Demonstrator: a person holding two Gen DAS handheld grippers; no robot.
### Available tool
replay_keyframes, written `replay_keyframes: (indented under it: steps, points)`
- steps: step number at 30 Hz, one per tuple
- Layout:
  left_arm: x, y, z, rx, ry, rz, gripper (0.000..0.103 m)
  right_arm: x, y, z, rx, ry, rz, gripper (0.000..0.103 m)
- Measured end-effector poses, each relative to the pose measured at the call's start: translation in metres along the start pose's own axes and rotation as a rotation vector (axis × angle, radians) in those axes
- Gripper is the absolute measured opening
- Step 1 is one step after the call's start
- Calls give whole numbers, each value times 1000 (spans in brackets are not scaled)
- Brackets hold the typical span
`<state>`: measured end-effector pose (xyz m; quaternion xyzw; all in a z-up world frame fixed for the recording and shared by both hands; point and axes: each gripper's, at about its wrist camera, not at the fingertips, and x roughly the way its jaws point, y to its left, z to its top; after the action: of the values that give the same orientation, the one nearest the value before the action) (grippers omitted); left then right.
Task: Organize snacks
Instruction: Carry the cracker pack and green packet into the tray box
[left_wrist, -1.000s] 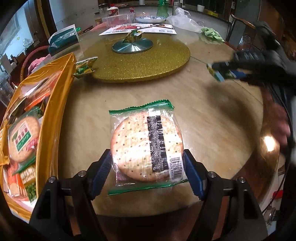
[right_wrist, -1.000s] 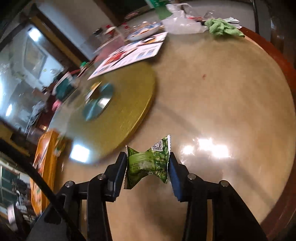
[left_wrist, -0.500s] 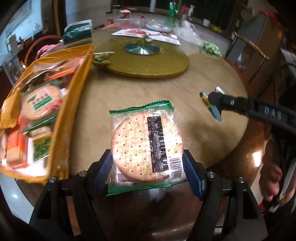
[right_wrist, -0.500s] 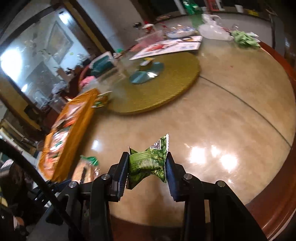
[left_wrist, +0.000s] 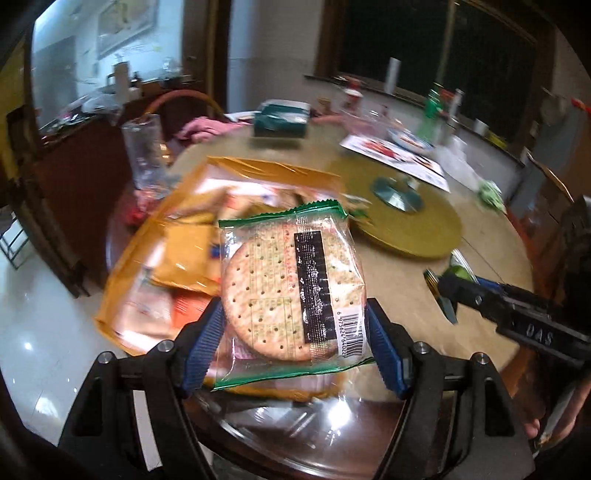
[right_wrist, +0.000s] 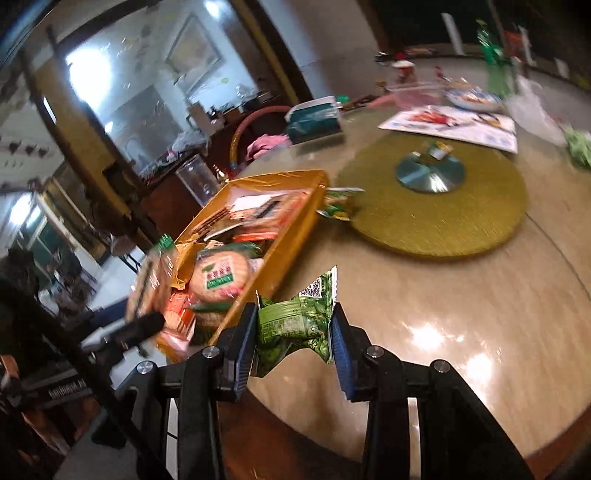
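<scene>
Dim room with dark windows behind, and a round marble-look surface (right_wrist: 461, 295) takes up most of both views, with a gold glitter turntable (right_wrist: 443, 218) toward its far side. Along the surface's left edge sits the orange snack box (left_wrist: 122, 273), already crowded with packets, among them a round cracker with a green label (right_wrist: 219, 277). Just over that box, near the surface's near-left edge, the left claw (left_wrist: 293, 345) is clamped on a clear-wrapped cracker packet (left_wrist: 290, 291), blue pads pressing both sides, the packet held upright and flat toward the camera. Further right, above the near edge of the surface beside the box's wall, the right claw (right_wrist: 293, 341) pinches a small green snack pouch (right_wrist: 295, 325) between its pads, the pouch crumpled at the middle. A second green pouch (right_wrist: 338, 205) lies on the surface between the box's far corner and the turntable. The step in hand looks like delivery: both packets are being carried to the box. Next, the left claw probably needs to lower over a free spot among the packets and open; the right claw would have to cross the box wall first, keeping apart from the left.
</scene>
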<state>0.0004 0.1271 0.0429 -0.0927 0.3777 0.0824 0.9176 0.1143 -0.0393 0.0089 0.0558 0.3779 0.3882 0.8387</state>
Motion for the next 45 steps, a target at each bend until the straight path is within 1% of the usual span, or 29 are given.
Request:
replay_keyframes:
  steps: [2,4,9,15,19,22,29,35,39,42,45]
  points:
    - [7,15,11,-19,-6,18,75,13,16,11,-50,5,-41,38]
    - [14,24,20,-26,-9,30,75,20,24,16,-77,10,-61,38]
    - [34,37,46,-23,-14,24,75,38,44,34,-136,3,-109,38]
    - [52,50,72,-10,-22,5,75,51,56,52,-168,-15,-136,38]
    - [63,55,82,-3,-6,2,75,60,61,59,-175,-20,-138,38]
    - [74,58,90,8,12,1,75,70,62,65,-170,-16,-134,38]
    - [107,62,106,7,91,-38,75,100,57,75,-138,5,-139,38]
    - [127,63,112,10,133,-33,75,118,50,82,-118,23,-158,38]
    - [135,63,113,19,157,-16,75,127,44,85,-106,40,-151,38]
    - [143,66,115,16,194,-5,75,135,40,87,-93,55,-144,38]
    - [152,71,117,3,243,-26,76,141,37,91,-85,66,-119,38]
